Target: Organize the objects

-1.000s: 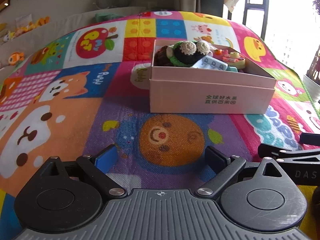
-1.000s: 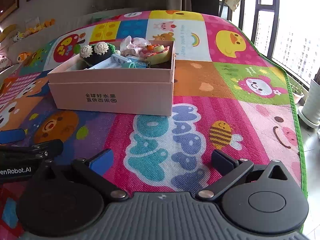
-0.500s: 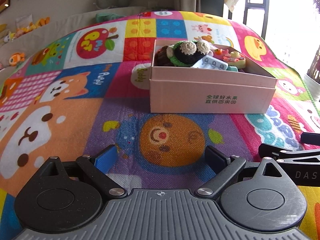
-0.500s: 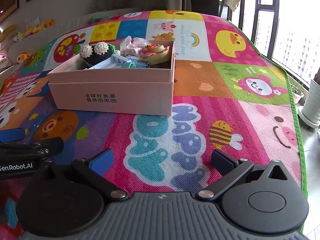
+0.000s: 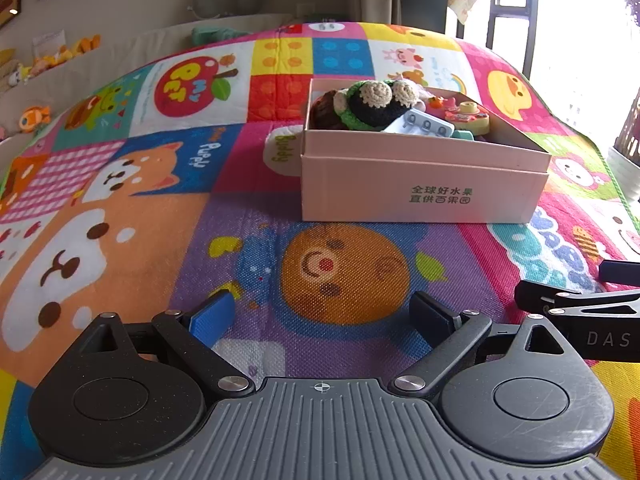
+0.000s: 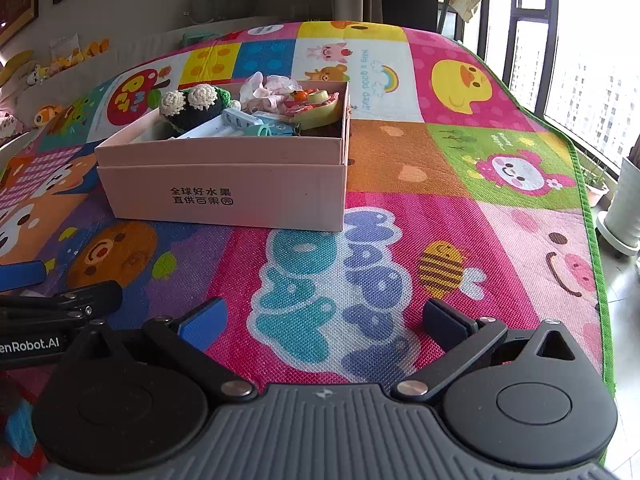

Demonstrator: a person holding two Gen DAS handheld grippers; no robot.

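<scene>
A pink cardboard box (image 5: 420, 184) stands on the colourful play mat; it also shows in the right wrist view (image 6: 224, 188). It holds a black and green crochet toy (image 5: 376, 104), a pale blue block (image 5: 424, 126), a round pink and yellow toy (image 5: 466, 116) and pink cloth (image 6: 268, 88). My left gripper (image 5: 322, 314) is open and empty, low over the mat in front of the box. My right gripper (image 6: 324, 318) is open and empty, to the right of the left one and short of the box.
The play mat (image 6: 460, 160) ends at a green edge (image 6: 592, 216) on the right, with bare floor and a white pot (image 6: 624, 216) beyond. Small plush toys (image 5: 36, 116) line the wall ledge at far left. A window is at the right.
</scene>
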